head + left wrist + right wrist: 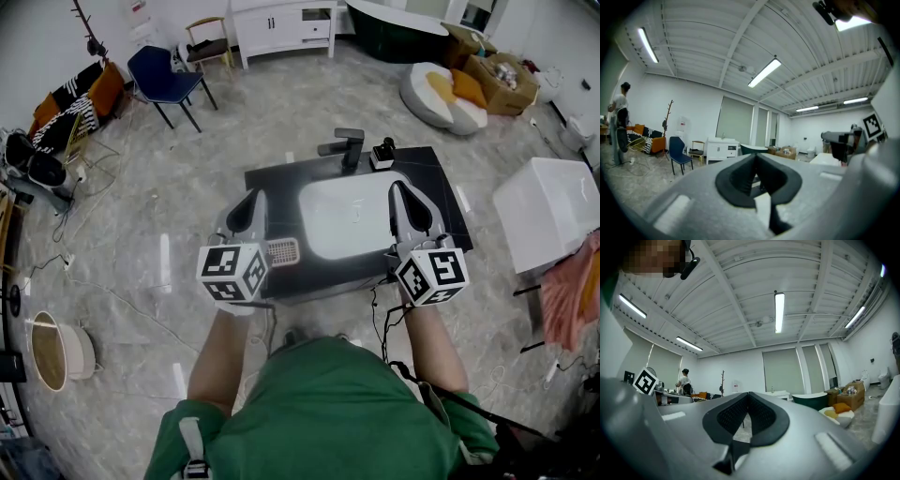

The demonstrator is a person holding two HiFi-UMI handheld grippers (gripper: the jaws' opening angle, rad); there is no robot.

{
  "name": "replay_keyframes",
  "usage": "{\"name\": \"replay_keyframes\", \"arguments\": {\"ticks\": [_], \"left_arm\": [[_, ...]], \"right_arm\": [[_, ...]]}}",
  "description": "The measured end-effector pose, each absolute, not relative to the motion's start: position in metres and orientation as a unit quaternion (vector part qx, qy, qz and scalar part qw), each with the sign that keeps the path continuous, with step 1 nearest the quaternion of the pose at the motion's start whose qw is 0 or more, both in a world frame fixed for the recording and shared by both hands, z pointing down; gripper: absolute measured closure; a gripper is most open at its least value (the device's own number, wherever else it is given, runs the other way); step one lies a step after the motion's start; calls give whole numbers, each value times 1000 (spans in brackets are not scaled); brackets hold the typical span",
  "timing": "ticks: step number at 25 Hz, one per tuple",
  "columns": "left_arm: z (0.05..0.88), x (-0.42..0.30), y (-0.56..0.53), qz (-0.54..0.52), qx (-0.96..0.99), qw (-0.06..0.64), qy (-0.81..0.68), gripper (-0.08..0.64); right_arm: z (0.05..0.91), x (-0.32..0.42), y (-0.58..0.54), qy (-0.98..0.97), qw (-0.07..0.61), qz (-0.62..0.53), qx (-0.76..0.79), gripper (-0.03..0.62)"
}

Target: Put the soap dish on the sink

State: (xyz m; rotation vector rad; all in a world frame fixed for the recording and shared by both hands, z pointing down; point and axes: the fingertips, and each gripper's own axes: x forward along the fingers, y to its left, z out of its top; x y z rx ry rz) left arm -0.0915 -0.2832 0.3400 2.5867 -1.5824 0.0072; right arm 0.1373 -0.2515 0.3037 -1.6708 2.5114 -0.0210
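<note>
The soap dish [282,251] lay on the sink [272,186], just left of the basin, so placement appeared complete. The left gripper [755,158] and right gripper [748,395] held their fingers pressed together, empty.

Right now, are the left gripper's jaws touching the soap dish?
Apart. Left gripper view: jaws shut on nothing. Head view: the left gripper points past the soap dish, which lies on the counter beside its marker cube.

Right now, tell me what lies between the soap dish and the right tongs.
The head view shows it: the sink's white basin fills the stretch between the soap dish and the right tongs. The basin holds nothing.
</note>
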Motion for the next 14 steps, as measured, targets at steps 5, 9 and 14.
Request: {"name": "replay_keyframes", "arguments": {"ticks": [5,9,14], "left_arm": [[344,-93,-286,6,852,59,-520,563],[347,-95,-288,8,852,59,-520,563],[351,-97,-291,14,851,56,-522,563]], "right_arm": [[305,135,-255,832,60,-8,-551,591],[305,131,-256,833,57,-7,-550,590],[307,129,-258,834,55,-7,-549,591]]}}
